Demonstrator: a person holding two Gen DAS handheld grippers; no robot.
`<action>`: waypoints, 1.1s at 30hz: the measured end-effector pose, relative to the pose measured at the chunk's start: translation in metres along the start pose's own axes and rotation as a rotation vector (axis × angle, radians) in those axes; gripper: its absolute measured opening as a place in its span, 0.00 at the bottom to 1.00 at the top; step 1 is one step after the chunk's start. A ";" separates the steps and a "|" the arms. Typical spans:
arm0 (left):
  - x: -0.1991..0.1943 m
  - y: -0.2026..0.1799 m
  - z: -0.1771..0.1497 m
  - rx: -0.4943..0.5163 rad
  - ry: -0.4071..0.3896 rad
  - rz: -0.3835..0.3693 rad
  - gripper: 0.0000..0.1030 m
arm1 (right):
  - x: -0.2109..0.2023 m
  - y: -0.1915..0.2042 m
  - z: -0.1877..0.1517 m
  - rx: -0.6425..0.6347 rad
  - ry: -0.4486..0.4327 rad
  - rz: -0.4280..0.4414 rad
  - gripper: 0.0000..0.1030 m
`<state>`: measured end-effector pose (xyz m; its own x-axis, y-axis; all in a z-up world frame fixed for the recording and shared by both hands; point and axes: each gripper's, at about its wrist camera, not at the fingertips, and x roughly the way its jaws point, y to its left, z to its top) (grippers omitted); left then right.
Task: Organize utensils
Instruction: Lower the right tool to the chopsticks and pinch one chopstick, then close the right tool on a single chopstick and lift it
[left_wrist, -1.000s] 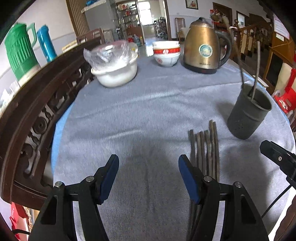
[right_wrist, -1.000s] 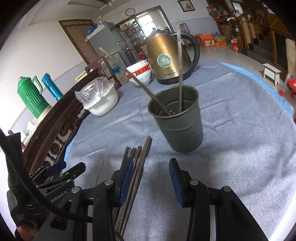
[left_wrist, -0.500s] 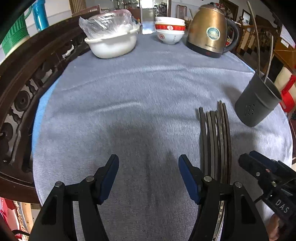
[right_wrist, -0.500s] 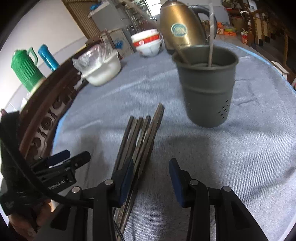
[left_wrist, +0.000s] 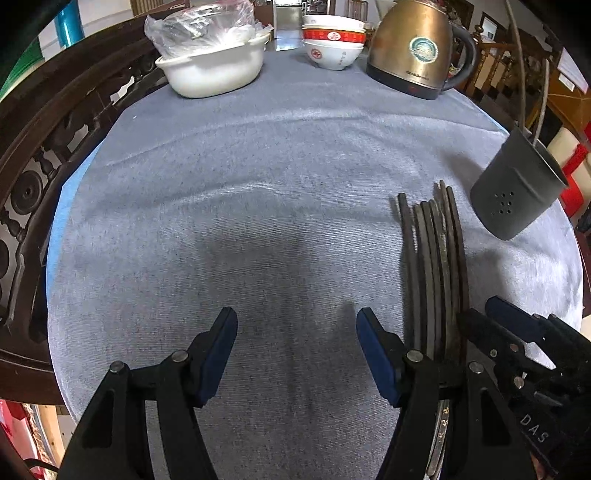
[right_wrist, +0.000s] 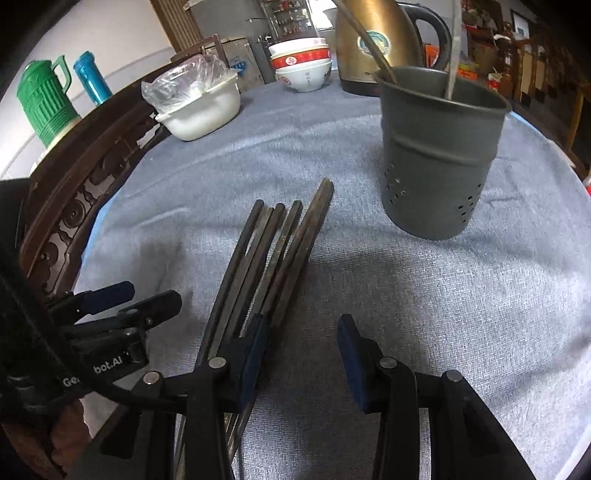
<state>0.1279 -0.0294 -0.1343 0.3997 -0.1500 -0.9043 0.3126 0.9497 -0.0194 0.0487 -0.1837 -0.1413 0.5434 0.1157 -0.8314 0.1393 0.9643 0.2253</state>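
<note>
Several dark chopsticks (right_wrist: 273, 254) lie side by side on the grey-blue tablecloth; they also show in the left wrist view (left_wrist: 434, 266). A dark grey perforated holder (right_wrist: 439, 155) stands just right of their far ends, with two utensils leaning in it; it shows in the left wrist view (left_wrist: 517, 188) too. My right gripper (right_wrist: 301, 354) is open and empty, low over the cloth, its left finger at the right side of the bundle. My left gripper (left_wrist: 297, 350) is open and empty, left of the chopsticks.
A gold kettle (left_wrist: 417, 48), stacked red-and-white bowls (left_wrist: 332, 44) and a white dish with a plastic bag (left_wrist: 214, 62) stand at the table's far edge. A carved wooden chair back (left_wrist: 40, 147) borders the left. Green and blue flasks (right_wrist: 48, 99) stand beyond it.
Both grippers have dropped lower and tilted down toward the cloth. The right gripper has closed in on the chopsticks and the holder. Both stay open.
</note>
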 end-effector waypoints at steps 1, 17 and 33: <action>0.000 0.001 0.000 -0.004 0.001 -0.001 0.66 | 0.001 0.003 0.000 -0.013 0.001 -0.011 0.43; -0.003 -0.014 0.004 0.024 0.024 -0.050 0.66 | -0.002 0.008 -0.007 -0.157 0.015 -0.109 0.40; 0.017 -0.035 0.020 0.063 0.067 -0.049 0.66 | -0.020 -0.037 -0.012 -0.061 0.025 0.022 0.39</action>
<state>0.1413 -0.0713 -0.1405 0.3247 -0.1750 -0.9295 0.3846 0.9223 -0.0393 0.0228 -0.2183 -0.1395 0.5251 0.1426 -0.8390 0.0762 0.9740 0.2132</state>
